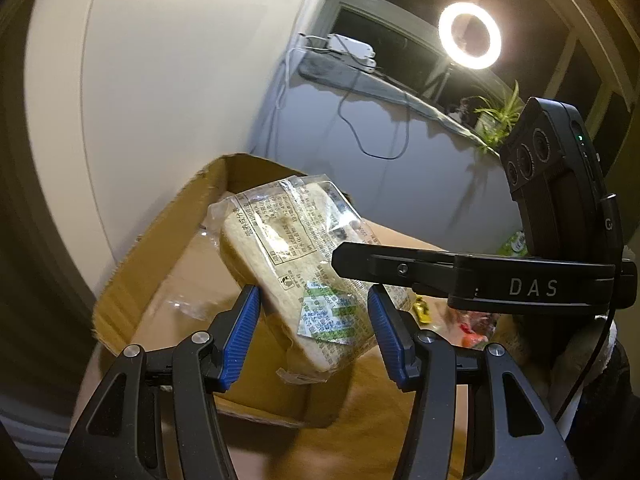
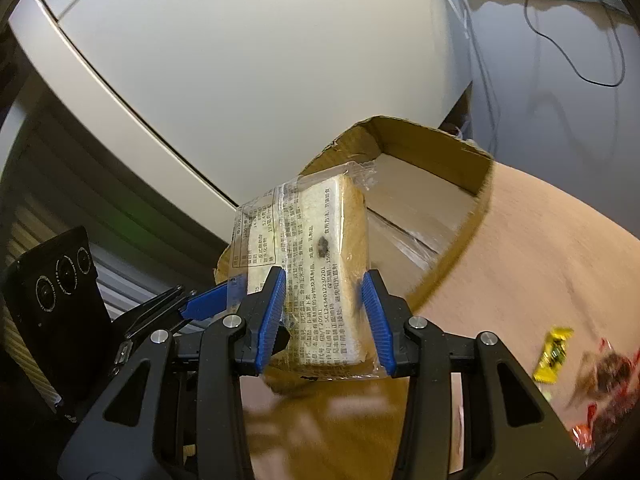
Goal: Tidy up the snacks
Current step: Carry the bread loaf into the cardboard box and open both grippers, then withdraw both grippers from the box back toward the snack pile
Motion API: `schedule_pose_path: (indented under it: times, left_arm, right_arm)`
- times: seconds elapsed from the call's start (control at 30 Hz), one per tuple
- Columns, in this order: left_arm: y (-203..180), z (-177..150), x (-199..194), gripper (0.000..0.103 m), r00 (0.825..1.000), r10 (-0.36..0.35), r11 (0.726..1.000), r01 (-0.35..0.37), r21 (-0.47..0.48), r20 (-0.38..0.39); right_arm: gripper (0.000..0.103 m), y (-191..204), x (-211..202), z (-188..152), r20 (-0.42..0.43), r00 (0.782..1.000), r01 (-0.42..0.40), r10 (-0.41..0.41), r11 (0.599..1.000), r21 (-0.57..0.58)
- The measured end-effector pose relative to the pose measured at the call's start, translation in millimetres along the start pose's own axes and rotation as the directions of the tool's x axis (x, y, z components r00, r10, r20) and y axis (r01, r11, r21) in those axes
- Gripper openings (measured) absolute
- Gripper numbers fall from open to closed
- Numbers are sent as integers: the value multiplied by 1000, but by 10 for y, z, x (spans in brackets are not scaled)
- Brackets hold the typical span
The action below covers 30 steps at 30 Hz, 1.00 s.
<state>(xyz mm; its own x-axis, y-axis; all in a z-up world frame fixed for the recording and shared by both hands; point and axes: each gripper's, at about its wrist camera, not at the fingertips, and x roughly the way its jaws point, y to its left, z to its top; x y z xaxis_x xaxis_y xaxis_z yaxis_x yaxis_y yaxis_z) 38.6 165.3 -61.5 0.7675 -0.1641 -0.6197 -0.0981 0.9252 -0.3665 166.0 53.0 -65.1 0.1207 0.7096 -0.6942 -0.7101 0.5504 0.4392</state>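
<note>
Two grippers: left gripper (image 1: 314, 330) and right gripper (image 2: 325, 316) both pinch the wrapped bread pack (image 2: 320, 276), held in the air
Bread pack: just in front of the open cardboard box (image 2: 420, 148), not yet inside
Box: floor looks bare
Left to sort: yellow snack packet (image 2: 554, 356) and red wrappers (image 2: 612, 372) on the table (image 2: 540, 248)
Progress: early, by my judgement

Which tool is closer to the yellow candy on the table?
Right. The right tool hangs just left of the yellow candy; the left tool is farther off, on its other side. Both grip the wrapped bread.
</note>
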Motion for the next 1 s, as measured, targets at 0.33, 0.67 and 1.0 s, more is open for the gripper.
schedule_pose_path:
  times: [0.33,0.67,1.0]
  left_arm:
    - [155,15,11,54,1000,12,1000,-12,-22,0]
    - [167,-35,-149,53,999,39,999,-39,-9,31]
    - [-38,-86,-280,53,998,49,998,-50,28,49]
  right_arm:
    - [42,-16,276,140,-31,1000,-4,4,1000,-10]
    - [42,7,249,152,-11,1000,29,-29,1000,-12]
    - [42,36,16,26,16,998,55,-54,998,-27]
